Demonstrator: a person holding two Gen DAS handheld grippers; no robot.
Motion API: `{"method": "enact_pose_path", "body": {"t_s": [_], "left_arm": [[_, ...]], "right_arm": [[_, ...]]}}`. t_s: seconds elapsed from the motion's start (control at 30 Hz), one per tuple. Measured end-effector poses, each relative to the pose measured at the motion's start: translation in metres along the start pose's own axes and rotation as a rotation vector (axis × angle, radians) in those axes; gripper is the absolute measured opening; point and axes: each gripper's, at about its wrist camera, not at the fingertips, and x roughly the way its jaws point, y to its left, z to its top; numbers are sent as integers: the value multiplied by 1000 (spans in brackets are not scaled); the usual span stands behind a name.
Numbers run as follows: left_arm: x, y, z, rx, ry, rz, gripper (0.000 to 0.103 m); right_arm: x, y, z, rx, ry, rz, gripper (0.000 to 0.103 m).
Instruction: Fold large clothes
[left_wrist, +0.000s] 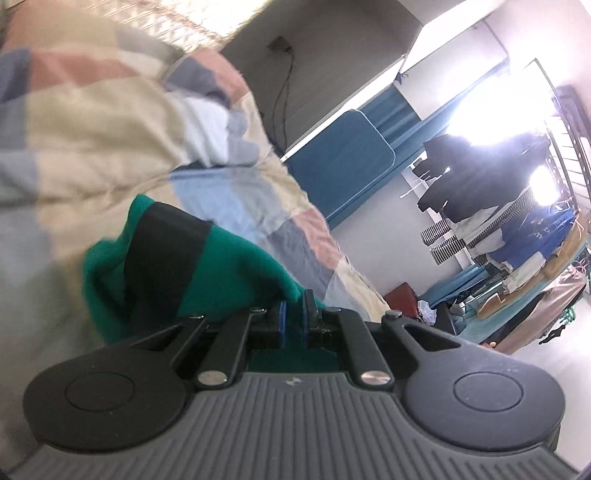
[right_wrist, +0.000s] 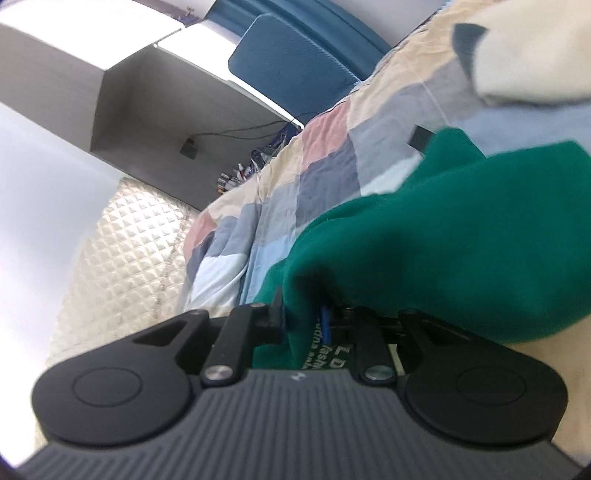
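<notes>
Clearly soft and light, the green garment (left_wrist: 236, 273) droops in loose folds over the patchwork quilt (left_wrist: 110, 147) on the bed, hanging between two grips. The left gripper (left_wrist: 295, 314) is pinched nearly closed on one edge of it; the right gripper (right_wrist: 306, 317) is narrow too, clamped on cloth near a printed label (right_wrist: 328, 356). I'd guess it sags and slides easily, so holding corners or seams, well apart, looks wisest.

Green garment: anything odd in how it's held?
Nothing stands out. The left gripper and right gripper each pinch an edge of the green garment, which hangs bunched over the patchwork quilt.
</notes>
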Motion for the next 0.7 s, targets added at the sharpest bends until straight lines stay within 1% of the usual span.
{"method": "enact_pose_path", "body": {"t_s": [0.13, 0.23, 0.3, 0.4, 0.57, 0.6, 0.7], "left_arm": [[48, -8, 28, 69, 0, 5, 10], [86, -5, 44, 126, -16, -36, 10], [118, 3, 55, 165, -9, -35, 10], [164, 12, 66, 227, 11, -7, 11], [235, 23, 77, 363, 65, 63, 11], [247, 26, 79, 379, 84, 75, 11], [278, 38, 82, 364, 139, 98, 11]], "right_arm": [[40, 2, 31, 2, 14, -11, 22], [71, -3, 49, -13, 18, -16, 22], [95, -7, 61, -28, 12, -13, 22], [126, -15, 74, -67, 22, -13, 21], [178, -25, 86, -179, 38, -50, 19], [186, -27, 88, -203, 40, -53, 19], [207, -33, 90, -247, 48, -60, 19]]}}
